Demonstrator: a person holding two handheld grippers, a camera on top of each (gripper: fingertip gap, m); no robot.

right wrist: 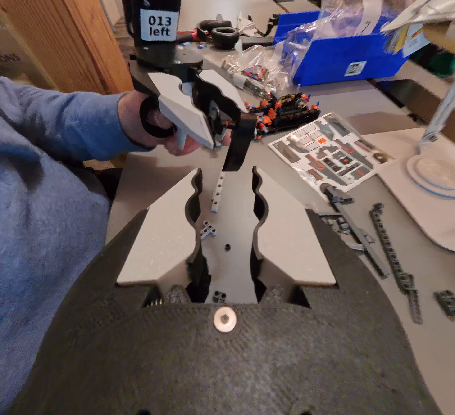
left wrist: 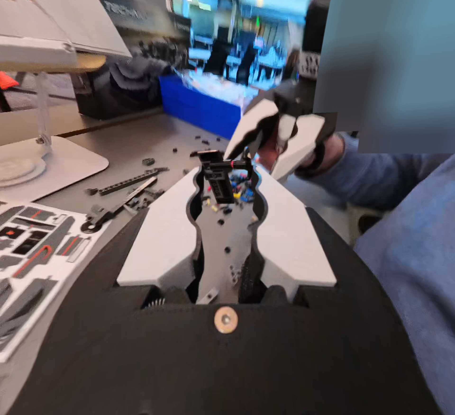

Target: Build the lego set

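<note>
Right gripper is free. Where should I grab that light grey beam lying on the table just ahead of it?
Take the light grey beam across its narrow width at mid-length, coming straight down. It lies flat, pointing away between the open right gripper, so its long sides already face the fingers. The far end sits under the left gripper's black piece.

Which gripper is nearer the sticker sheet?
Right. The right gripper hovers just beside the sticker sheet; the left gripper, holding a black lego assembly, is farther off.
</note>
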